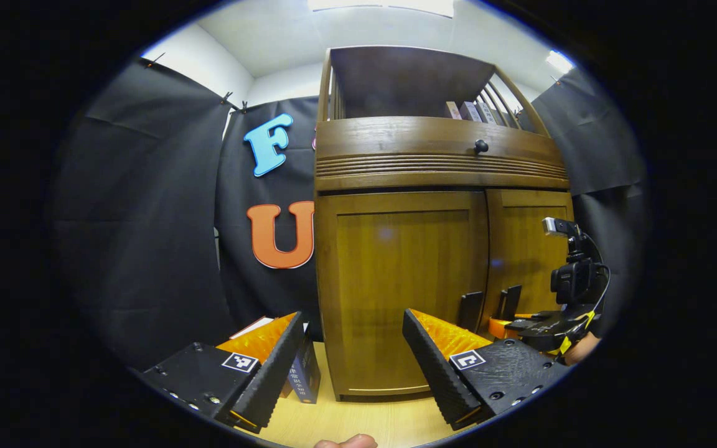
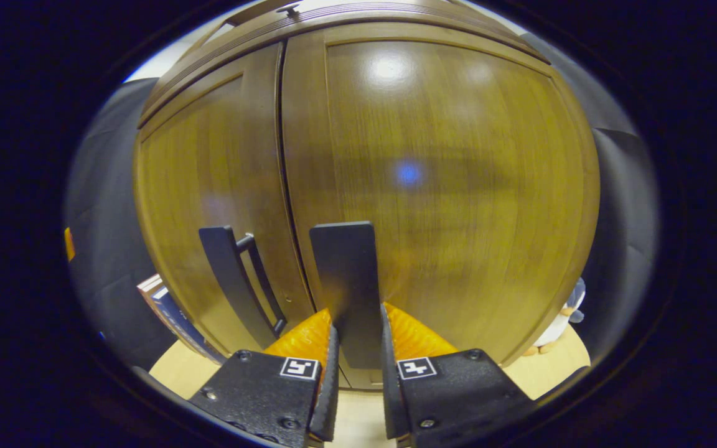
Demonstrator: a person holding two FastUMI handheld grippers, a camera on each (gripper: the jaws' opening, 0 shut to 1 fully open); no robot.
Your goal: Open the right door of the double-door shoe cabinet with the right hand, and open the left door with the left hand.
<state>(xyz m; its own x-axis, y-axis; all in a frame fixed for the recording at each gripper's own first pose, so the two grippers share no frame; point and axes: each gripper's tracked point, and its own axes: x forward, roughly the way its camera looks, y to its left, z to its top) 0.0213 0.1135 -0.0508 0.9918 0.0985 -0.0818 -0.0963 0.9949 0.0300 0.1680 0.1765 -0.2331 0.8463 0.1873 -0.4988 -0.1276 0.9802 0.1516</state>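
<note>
Glossy brown wood-grain shoe cabinet (image 1: 433, 280), black handles (image 2: 346, 292), seemingly pale tabletop (image 1: 365, 423).

No wording can be read anywhere (the book (image 1: 304, 373) spines are too small).

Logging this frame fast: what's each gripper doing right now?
Left gripper: open, holding nothing, short of the left door.
Right gripper: fingers closed on the right door's handle; door looks shut.
</note>
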